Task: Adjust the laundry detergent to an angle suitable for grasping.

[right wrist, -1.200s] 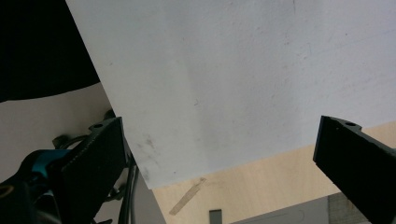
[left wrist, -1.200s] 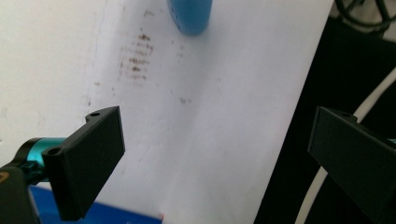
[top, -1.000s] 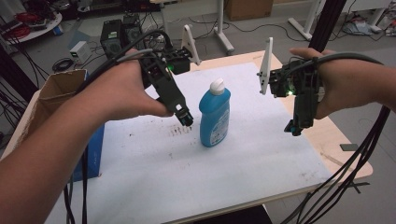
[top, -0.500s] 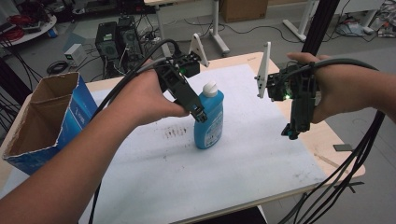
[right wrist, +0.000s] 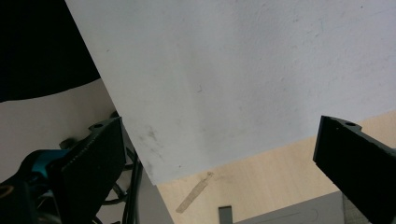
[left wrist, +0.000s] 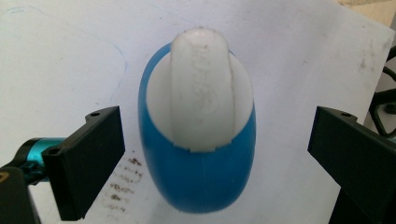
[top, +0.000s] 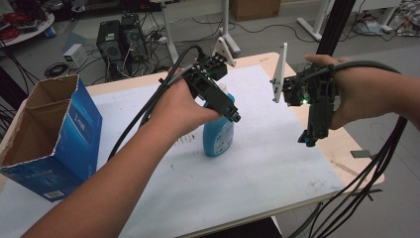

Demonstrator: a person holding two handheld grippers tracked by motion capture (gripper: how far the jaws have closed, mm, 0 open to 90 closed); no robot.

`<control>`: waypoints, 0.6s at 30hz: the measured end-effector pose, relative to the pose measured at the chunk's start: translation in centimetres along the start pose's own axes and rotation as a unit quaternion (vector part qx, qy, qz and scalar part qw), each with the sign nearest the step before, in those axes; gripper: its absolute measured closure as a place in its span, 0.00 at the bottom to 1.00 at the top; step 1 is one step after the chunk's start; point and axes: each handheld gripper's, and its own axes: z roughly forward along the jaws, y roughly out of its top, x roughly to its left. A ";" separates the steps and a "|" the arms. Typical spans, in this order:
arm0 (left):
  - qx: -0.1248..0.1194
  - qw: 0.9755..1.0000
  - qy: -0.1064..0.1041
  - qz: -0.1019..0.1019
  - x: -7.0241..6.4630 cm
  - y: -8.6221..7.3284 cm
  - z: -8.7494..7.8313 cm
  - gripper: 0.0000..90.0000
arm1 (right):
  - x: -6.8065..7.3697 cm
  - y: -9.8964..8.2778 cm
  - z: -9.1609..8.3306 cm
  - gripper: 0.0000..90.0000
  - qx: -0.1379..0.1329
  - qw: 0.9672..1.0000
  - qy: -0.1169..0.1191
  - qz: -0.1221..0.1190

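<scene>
Blue bottle [left wrist: 196,172] now between left jaws

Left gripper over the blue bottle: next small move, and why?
Probably lower the left gripper a little, then close. Its jaws stand open on either side of the blue bottle, clear of it, level with the white cap; the wider body below seems the safer grip.

Looking forward and down on the white-sheeted wooden counter [top: 277,168] from above; close over the blue plastic bottle [left wrist: 198,158], also in the high view; near the counter's edge.
</scene>
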 end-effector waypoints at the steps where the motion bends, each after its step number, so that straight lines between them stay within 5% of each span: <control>1: 0.002 1.000 -0.001 0.000 0.0 0.1 0.2 0.04 | 0.0 0.0 0.0 0.02 0.000 1.000 0.000 0.000; 18: -0.012 1.000 0.016 -0.013 0.3 0.0 2.5 0.04 | -0.2 0.0 0.2 0.02 0.003 1.000 0.000 0.001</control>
